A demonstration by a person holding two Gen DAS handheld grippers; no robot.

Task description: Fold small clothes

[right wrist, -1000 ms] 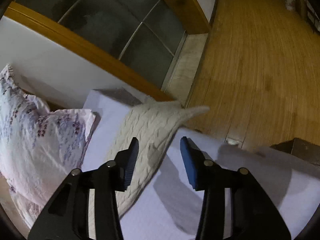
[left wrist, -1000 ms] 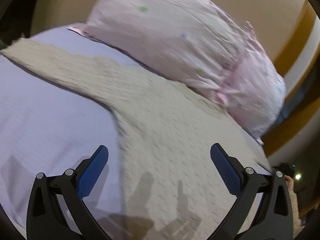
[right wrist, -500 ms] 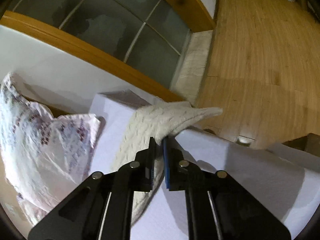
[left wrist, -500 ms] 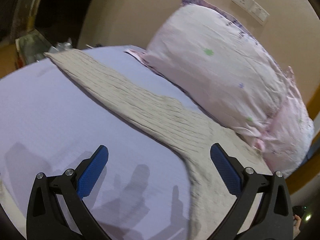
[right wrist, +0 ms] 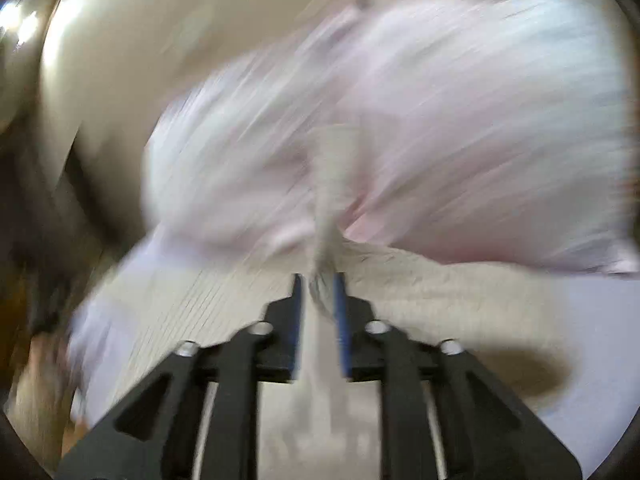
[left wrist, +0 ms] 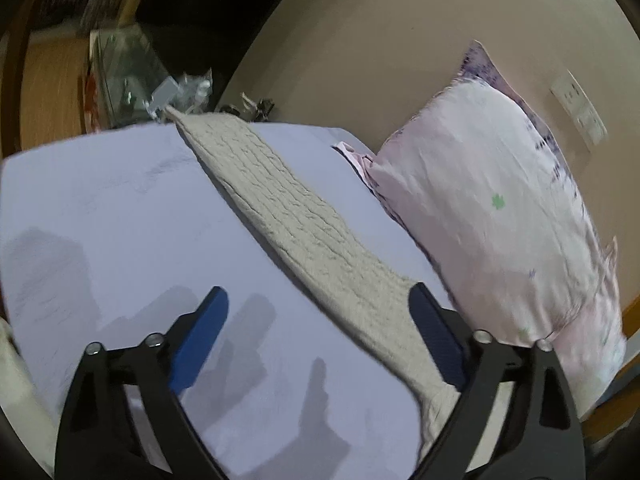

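A cream knitted sweater (left wrist: pixel 288 216) lies spread on the lavender bed sheet (left wrist: pixel 112 208); in the left wrist view one long sleeve runs from the far bed edge towards my right finger. My left gripper (left wrist: pixel 318 320) is open and empty, low over the sheet beside that sleeve. My right gripper (right wrist: pixel 318 292) is shut on a bunched fold of the sweater (right wrist: pixel 332 200), which stands up between the blue pads; more of the sweater (right wrist: pixel 440 292) lies flat behind. The right wrist view is heavily blurred.
A pink floral pillow (left wrist: pixel 500 208) leans on the beige wall behind the sweater and fills the right wrist view (right wrist: pixel 460 120). Cluttered objects (left wrist: pixel 176 92) sit past the bed's far edge. A wall socket (left wrist: pixel 576 108) is above the pillow.
My right gripper closed on the sweater's sleeve end and swung round with it from the bed edge towards the pillow. My left gripper panned left along the other sleeve, staying open.
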